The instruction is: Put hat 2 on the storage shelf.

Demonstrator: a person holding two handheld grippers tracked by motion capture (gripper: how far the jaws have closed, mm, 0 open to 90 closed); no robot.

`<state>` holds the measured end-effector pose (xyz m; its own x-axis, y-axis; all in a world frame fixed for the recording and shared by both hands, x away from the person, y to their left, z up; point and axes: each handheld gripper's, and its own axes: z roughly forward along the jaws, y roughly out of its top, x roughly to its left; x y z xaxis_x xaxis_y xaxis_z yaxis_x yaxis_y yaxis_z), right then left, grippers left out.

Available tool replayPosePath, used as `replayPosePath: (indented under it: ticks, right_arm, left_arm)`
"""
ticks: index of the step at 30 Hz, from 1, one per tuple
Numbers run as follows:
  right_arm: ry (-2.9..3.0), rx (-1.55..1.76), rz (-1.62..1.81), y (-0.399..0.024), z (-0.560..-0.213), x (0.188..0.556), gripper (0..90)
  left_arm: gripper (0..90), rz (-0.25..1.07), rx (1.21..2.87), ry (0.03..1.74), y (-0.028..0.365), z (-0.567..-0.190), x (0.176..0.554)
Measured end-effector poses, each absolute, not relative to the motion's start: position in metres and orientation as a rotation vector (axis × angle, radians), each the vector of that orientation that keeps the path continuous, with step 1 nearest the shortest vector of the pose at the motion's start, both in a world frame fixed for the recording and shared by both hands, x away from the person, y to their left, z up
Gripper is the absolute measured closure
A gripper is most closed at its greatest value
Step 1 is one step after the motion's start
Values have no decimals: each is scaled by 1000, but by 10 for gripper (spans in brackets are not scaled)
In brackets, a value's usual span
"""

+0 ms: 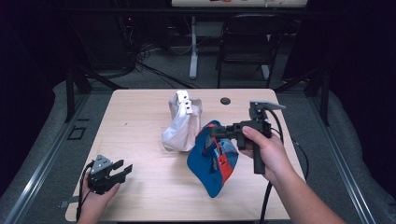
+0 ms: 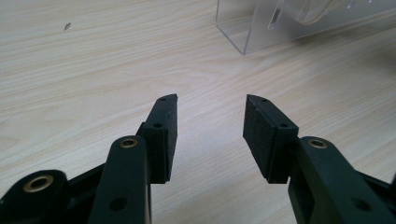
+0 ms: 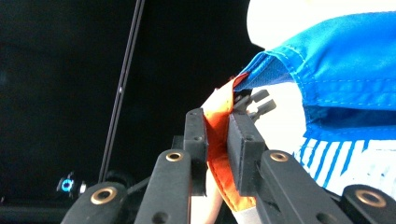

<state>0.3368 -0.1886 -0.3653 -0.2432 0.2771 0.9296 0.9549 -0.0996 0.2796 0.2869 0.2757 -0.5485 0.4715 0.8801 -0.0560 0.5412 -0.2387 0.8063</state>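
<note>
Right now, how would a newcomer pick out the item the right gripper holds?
On the wooden table, look right of centre, beside the white cap. The blue cap hangs from the right gripper, clamped by its orange strap. Its blue-and-orange colouring sets it apart.

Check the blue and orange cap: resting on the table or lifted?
Mostly lifted. The right gripper pinches the blue and orange cap by its orange part and it hangs down; whether its lowest edge touches the table, cannot tell.
</note>
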Motion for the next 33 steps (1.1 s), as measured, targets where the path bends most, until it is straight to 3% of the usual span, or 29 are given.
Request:
replayPosePath:
  ticks: [12, 33]
  right_arm:
    - [-1466, -1519, -1503, -228, -341, 354, 788]
    - [-1377, -1645, -1635, -236, -312, 394, 790]
  left_arm:
    - [514, 549, 1919, 1191, 275, -550, 287]
    - [512, 540, 1918, 1197, 279, -550, 289]
